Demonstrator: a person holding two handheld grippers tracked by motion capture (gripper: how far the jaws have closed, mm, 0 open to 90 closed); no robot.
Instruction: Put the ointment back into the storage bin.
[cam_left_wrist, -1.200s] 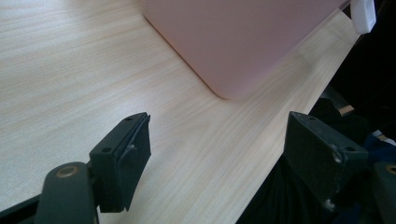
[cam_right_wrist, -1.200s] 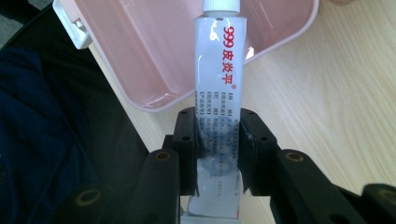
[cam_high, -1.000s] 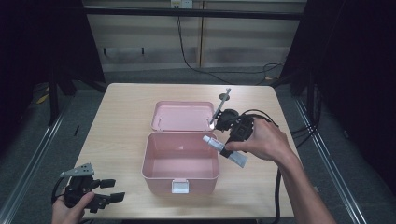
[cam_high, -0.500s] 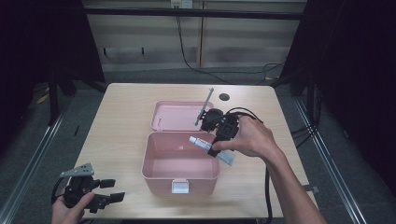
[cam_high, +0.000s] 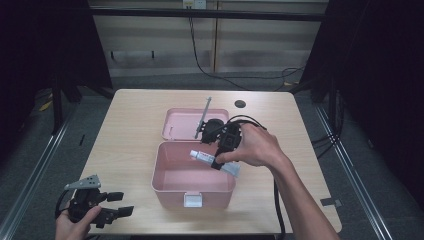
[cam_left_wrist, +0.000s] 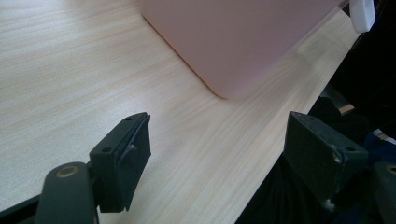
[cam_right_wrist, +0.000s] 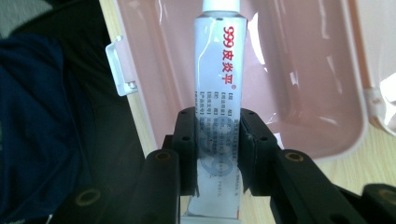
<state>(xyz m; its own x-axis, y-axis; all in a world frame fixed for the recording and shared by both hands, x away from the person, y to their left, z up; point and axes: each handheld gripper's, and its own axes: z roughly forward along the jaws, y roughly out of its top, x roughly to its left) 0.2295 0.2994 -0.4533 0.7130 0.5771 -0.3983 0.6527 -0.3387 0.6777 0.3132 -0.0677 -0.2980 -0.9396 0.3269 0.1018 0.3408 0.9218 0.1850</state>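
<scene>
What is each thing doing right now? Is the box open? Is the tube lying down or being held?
pink box: open, nothing seen inside, white latch facing the person.
lid: swung back, lying flat behind the box.
tube: clamped near its tail, level over the open box, cap on.
right gripper: shut on the tube.
left gripper: jaws wide apart, holding nothing, at the table's near edge.

One pink box (cam_high: 192, 182) stands open on the single counter (cam_high: 130, 130), its one lid (cam_high: 182, 122) lying flat at 12 o'clock from it and one white latch (cam_high: 193, 200) at its 6 o'clock wall. One white tube (cam_high: 214, 162) hangs over the box. Two tools are counted: the left tool (cam_high: 117, 204) at 8 o'clock and the right tool (cam_high: 216, 161) near the centre.
</scene>
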